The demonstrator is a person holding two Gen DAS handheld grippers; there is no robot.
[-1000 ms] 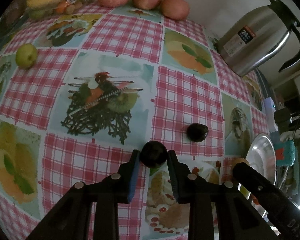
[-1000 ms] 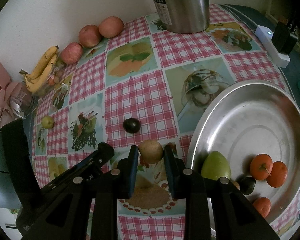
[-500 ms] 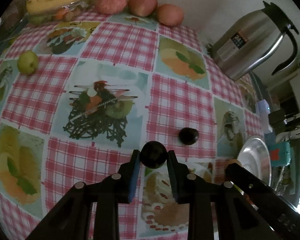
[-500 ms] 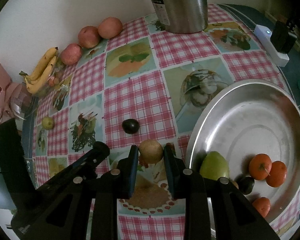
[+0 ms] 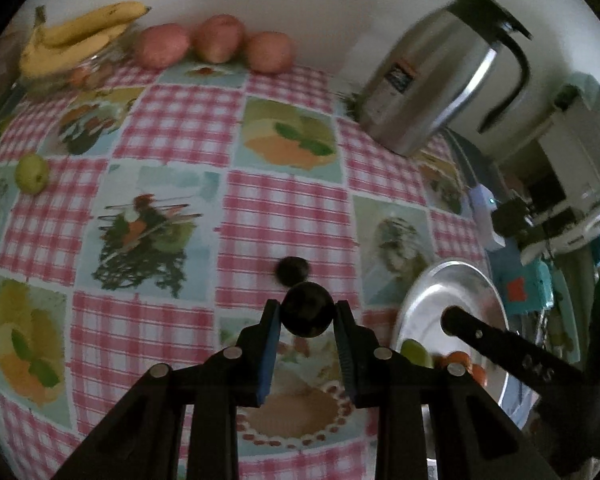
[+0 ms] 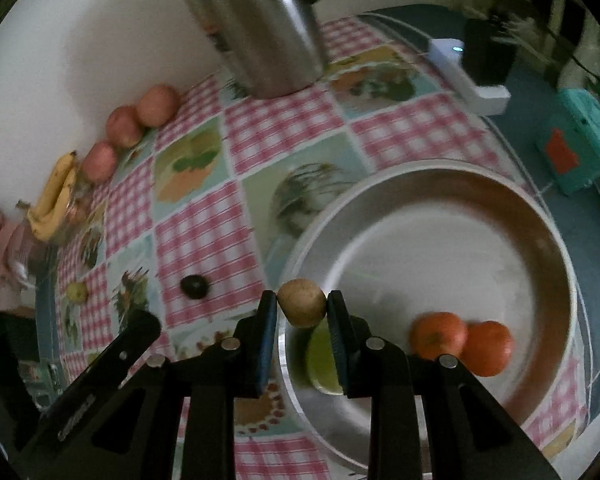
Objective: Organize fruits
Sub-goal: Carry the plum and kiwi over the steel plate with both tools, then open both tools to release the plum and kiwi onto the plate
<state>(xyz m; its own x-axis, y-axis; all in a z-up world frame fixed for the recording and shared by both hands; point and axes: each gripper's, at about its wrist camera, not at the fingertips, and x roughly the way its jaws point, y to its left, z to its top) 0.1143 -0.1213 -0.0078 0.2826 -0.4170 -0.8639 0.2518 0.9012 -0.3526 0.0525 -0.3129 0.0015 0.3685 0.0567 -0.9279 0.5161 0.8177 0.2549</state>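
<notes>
Fruits are small, round, light and likely slippery: left gripper (image 5: pixel 308 316) clamps a dark plum (image 5: pixel 308 314) mid-frame; right gripper (image 6: pixel 302 308) pinches a brown fruit (image 6: pixel 302 307) over the tray (image 6: pixel 532 216) rim at center.

A steel kettle (image 5: pixel 440 84) stands on the checked tablecloth (image 5: pixel 284 216).

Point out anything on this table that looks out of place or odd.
Nothing is spilled or damaged. Given the sorting, one dark round fruit and a small green fruit lie loose on the checked tablecloth, outside the metal tray.
</notes>
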